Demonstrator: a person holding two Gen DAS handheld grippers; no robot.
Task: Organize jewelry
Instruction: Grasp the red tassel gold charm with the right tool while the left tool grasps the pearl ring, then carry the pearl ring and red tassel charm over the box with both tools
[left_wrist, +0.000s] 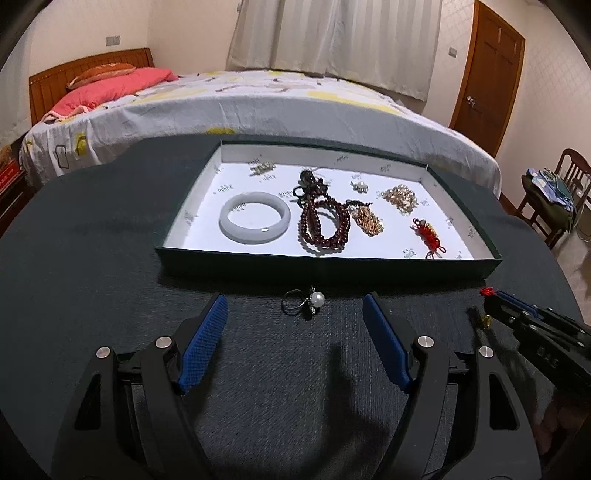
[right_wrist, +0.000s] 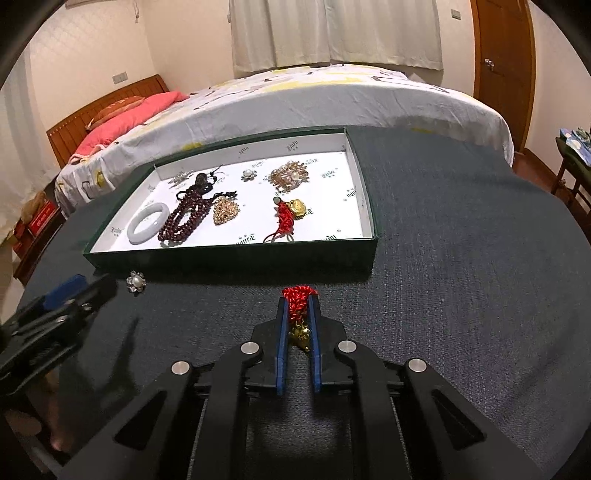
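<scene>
A green tray (left_wrist: 325, 266) with a white floor holds a white bangle (left_wrist: 255, 217), a dark red bead necklace (left_wrist: 325, 221), gold pieces and a red knot charm (left_wrist: 426, 230). A pearl ring (left_wrist: 308, 302) lies on the dark cloth just in front of the tray, between my left gripper's fingers. My left gripper (left_wrist: 295, 314) is open and empty. My right gripper (right_wrist: 298, 306) is shut on a red knot charm with a gold pendant (right_wrist: 298, 314), held above the cloth before the tray (right_wrist: 229, 254). The ring (right_wrist: 136, 282) shows at left there.
The round table (left_wrist: 92, 240) has a dark cloth. A bed (left_wrist: 240, 107) stands right behind it. A wooden door (left_wrist: 491, 74) and a chair (left_wrist: 554, 199) with clothes are at the right. My right gripper's tip (left_wrist: 491, 299) shows in the left wrist view.
</scene>
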